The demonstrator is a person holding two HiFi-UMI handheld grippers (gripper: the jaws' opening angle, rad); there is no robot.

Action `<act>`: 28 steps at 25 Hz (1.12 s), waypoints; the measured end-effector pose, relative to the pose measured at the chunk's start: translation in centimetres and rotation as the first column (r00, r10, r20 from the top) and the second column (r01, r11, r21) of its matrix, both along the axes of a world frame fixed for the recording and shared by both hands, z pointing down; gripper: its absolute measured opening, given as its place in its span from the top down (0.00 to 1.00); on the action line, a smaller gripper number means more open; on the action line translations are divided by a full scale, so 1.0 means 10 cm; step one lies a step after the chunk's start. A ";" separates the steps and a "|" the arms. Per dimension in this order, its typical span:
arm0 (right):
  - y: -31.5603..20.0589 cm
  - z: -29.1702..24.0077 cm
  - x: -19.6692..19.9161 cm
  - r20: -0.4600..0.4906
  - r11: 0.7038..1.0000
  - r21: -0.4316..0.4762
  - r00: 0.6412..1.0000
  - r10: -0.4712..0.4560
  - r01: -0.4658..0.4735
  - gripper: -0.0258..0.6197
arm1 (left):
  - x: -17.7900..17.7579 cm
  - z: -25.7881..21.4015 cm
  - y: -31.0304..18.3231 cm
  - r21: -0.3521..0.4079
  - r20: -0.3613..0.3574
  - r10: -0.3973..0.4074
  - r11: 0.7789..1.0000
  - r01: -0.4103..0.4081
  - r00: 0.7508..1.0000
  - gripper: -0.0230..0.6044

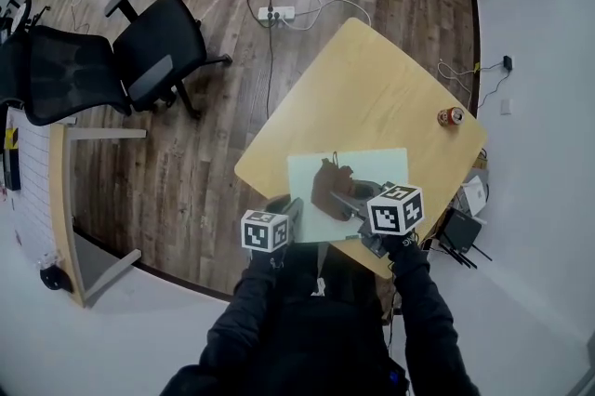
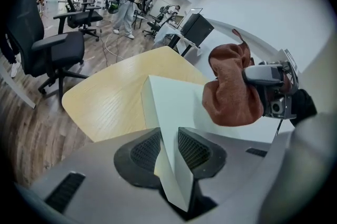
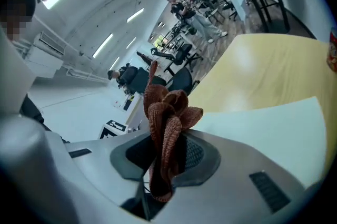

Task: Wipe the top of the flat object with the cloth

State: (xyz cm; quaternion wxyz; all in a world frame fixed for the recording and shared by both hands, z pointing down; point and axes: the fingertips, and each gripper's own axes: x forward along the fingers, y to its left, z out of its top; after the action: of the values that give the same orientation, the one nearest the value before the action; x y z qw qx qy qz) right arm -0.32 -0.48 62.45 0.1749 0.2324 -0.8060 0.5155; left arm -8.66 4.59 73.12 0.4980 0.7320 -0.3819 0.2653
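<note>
A pale green flat board [image 1: 372, 169] lies on the light wooden table [image 1: 372, 87] near its front edge. My left gripper [image 1: 290, 210] is shut on the board's near left corner [image 2: 169, 165]. A bunched brown cloth [image 1: 330, 183] sits over the board's left half, and my right gripper [image 1: 346, 199] is shut on it. In the right gripper view the cloth [image 3: 166, 133] stands up between the jaws above the board [image 3: 274, 139]. The left gripper view shows the cloth [image 2: 231, 89] hanging from the right gripper just above the board [image 2: 174, 102].
A red drink can [image 1: 451, 116] stands near the table's right corner. Black office chairs [image 1: 158, 46] stand on the wooden floor at the left, with a power strip [image 1: 277, 13] and cables beyond the table. Black devices [image 1: 462, 231] sit on the floor at the right.
</note>
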 end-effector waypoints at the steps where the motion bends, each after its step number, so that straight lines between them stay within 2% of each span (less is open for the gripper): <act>1: 0.04 0.07 -0.10 0.005 0.999 -0.019 0.999 -0.034 0.034 0.80 | 0.00 0.00 0.00 0.001 -0.003 0.003 1.000 -0.003 1.000 0.77; 4: 0.17 0.28 -0.33 0.024 0.989 -0.090 0.993 -0.117 0.119 0.80 | 0.02 0.00 -0.01 0.002 -0.008 0.008 1.000 -0.008 1.000 0.77; 6: 0.23 0.45 -0.43 0.003 0.981 -0.125 0.989 -0.151 0.150 0.80 | 0.01 0.00 -0.02 -0.001 -0.010 0.011 1.000 -0.011 1.000 0.77; 12: 0.22 0.79 -0.47 -0.142 0.984 -0.122 0.979 -0.149 0.132 0.80 | -0.03 0.00 -0.02 -0.002 -0.011 0.007 1.000 -0.007 1.000 0.78; 18: 0.18 0.89 -0.14 -0.261 0.994 -0.090 0.961 -0.088 0.066 0.80 | -0.05 0.00 -0.02 -0.004 -0.016 0.003 1.000 -0.003 1.000 0.78; 28: 0.17 0.89 0.48 -0.329 0.998 -0.068 0.944 -0.023 0.000 0.80 | -0.05 0.01 -0.03 -0.012 -0.002 0.010 1.000 -0.010 1.000 0.78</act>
State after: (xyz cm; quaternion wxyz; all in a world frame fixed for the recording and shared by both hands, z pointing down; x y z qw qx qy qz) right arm 4.43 1.19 71.36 0.3178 0.3045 -0.7491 0.4951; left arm -9.18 4.33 73.22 0.5013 0.7312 -0.3761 0.2694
